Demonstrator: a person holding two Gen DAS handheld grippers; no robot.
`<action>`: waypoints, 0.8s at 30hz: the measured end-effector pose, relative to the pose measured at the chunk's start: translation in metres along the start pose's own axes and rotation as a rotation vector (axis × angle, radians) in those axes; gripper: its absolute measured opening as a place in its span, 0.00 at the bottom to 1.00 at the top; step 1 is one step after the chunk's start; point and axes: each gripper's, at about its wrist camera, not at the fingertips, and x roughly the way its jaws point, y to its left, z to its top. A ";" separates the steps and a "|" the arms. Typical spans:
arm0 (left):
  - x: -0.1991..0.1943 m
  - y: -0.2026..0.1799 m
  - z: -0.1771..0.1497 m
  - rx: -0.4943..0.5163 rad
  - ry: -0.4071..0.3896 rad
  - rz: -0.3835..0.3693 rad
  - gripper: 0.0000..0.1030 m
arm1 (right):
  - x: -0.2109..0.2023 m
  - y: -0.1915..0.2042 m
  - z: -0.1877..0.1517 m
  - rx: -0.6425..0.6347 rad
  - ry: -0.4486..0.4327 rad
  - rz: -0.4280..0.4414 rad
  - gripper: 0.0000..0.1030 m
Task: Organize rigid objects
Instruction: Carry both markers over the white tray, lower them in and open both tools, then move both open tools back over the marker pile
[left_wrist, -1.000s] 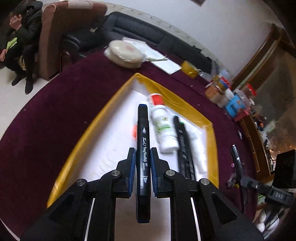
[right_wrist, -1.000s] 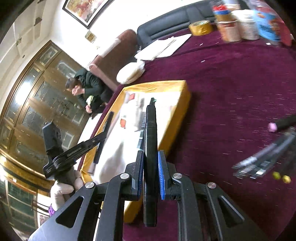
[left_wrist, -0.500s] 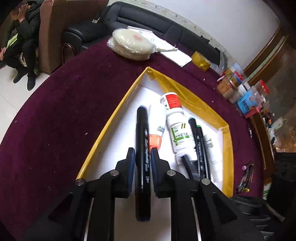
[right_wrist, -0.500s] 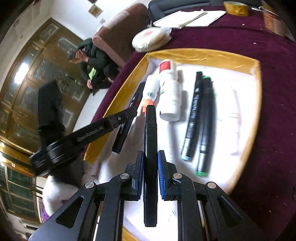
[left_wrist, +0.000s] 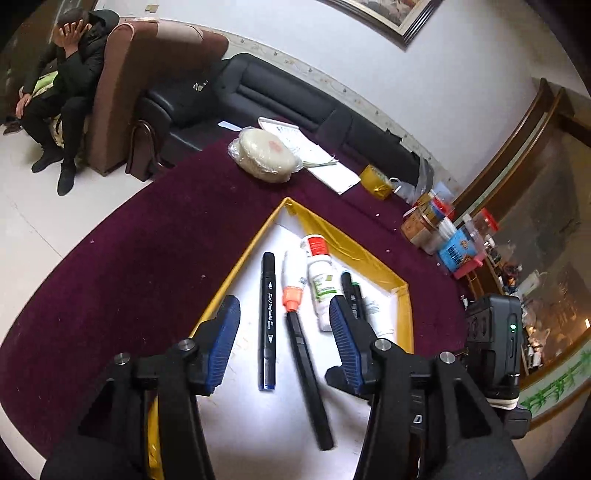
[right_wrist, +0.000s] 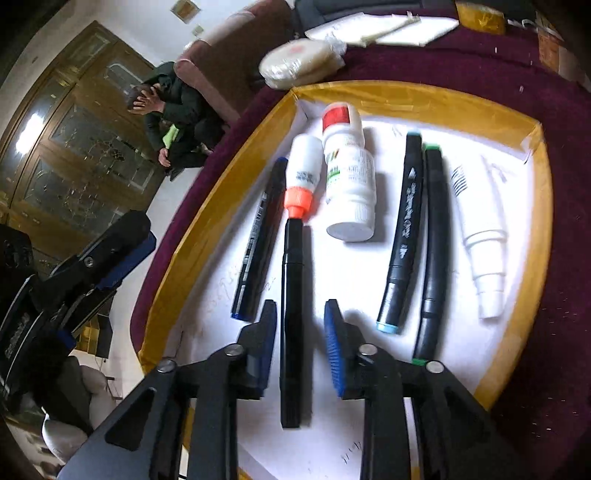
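Left gripper (left_wrist: 284, 339): fingers spread wide, holding nothing, hovering over the near end of the tray.
Right gripper (right_wrist: 300, 350): fingers parted, nothing held; a plain black pen (right_wrist: 291, 314) lies loose between them.
Blue-tipped black marker (left_wrist: 268, 317): flat on the tray floor beside the left rim, white print along the barrel too small to read.
Yellow-rimmed tray (right_wrist: 221, 192): white floor, set on the purple surface (left_wrist: 129, 266).
Row further in: orange-capped white tube (right_wrist: 302, 177), its nozzle touching the pen's far end; red-capped white bottle (right_wrist: 347, 177); two capped black markers (right_wrist: 417, 236); white tube (right_wrist: 480, 236).
Labels: green-and-white bottle label, wording illegible.
Risk: the fingers straddle the pen closely, so lifting away at a slant could nudge it, roll it into the blue-tipped marker and break the row.
Far edge: wrapped round cake (left_wrist: 266, 155), papers, jars.
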 end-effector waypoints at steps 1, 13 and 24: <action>-0.001 -0.004 -0.001 -0.001 -0.002 -0.003 0.50 | -0.008 0.000 -0.001 -0.012 -0.019 -0.006 0.27; 0.006 -0.090 -0.024 0.141 0.051 -0.078 0.61 | -0.145 -0.102 -0.036 0.078 -0.335 -0.122 0.47; 0.069 -0.208 -0.087 0.403 0.232 -0.117 0.61 | -0.231 -0.267 -0.093 0.376 -0.555 -0.366 0.47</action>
